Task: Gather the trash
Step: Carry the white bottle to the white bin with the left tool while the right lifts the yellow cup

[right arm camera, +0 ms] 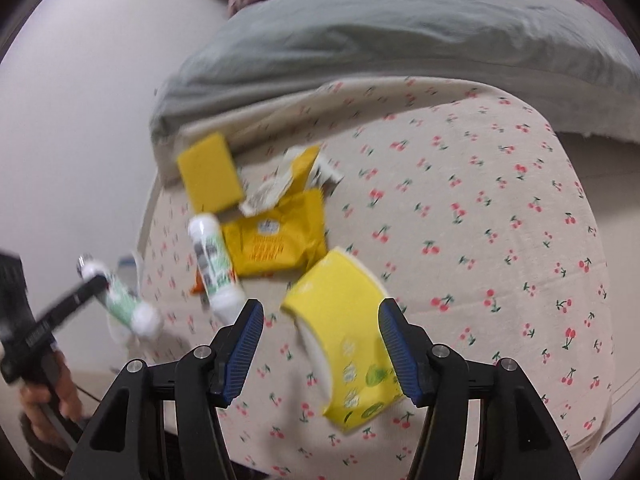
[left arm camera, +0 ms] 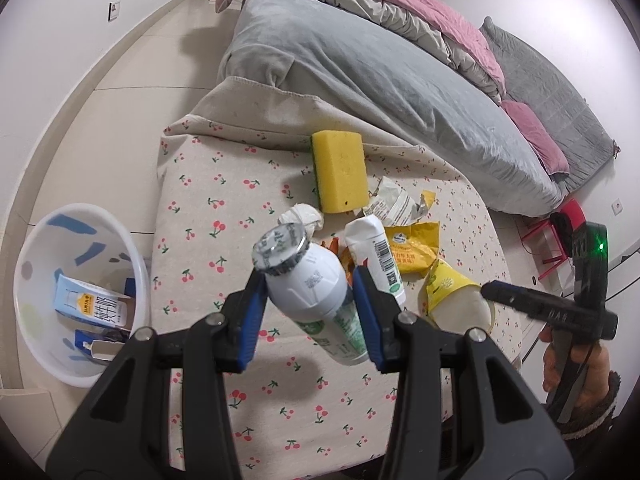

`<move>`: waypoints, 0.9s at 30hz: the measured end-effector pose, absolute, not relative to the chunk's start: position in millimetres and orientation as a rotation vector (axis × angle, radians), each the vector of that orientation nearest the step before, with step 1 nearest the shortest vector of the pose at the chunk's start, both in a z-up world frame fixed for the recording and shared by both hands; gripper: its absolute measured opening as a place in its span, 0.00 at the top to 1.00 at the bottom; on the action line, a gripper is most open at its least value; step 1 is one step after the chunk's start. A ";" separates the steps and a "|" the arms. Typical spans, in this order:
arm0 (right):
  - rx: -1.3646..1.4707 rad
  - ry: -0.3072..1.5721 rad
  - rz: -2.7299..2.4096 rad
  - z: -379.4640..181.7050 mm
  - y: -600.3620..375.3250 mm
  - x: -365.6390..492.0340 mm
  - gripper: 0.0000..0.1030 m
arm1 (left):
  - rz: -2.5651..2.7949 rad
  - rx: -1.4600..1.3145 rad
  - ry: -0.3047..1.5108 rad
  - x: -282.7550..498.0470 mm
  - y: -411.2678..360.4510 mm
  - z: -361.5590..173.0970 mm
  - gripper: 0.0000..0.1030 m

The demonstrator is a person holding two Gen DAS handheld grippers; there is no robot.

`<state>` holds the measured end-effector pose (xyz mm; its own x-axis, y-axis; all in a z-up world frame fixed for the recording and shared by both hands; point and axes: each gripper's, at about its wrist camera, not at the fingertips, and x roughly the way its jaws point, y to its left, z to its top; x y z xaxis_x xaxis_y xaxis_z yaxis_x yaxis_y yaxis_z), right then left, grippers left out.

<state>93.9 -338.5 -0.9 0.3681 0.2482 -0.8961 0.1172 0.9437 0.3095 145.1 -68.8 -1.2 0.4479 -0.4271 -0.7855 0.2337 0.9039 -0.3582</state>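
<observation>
R wrist view blurred; bin (left arm camera: 80,300) contents partly hidden.

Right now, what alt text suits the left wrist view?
The left gripper holds a white bottle above a cherry-print cloth strewn with a yellow sponge and wrappers. A white bin stands at left.

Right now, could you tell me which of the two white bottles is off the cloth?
The bottle with the foil cap, clamped in the left tool. The other white bottle lies on the cherry-print cloth beside the yellow wrapper.
</observation>
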 end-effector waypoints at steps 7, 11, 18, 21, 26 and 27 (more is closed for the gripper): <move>0.153 1.234 0.086 -11.1 -311.9 88.3 0.72 | -0.414 -0.205 1.029 141.9 -65.5 -1.1 0.56; 0.134 1.211 0.075 -3.4 -312.7 83.0 0.74 | -0.411 -0.212 1.021 140.7 -59.3 0.6 0.56; 0.137 1.168 0.015 14.0 -323.7 79.7 0.74 | -0.390 -0.227 1.007 139.6 -42.3 3.2 0.56; 0.197 1.121 0.011 26.5 -333.8 79.6 0.74 | -0.374 -0.233 0.999 139.3 -31.8 4.2 0.56; 0.301 1.024 0.086 54.0 -334.0 80.4 0.74 | -0.331 -0.230 0.987 137.8 -10.2 3.7 0.56; 0.318 1.005 0.123 59.8 -328.7 82.2 0.74 | -0.319 -0.230 0.986 137.5 -4.7 3.1 0.56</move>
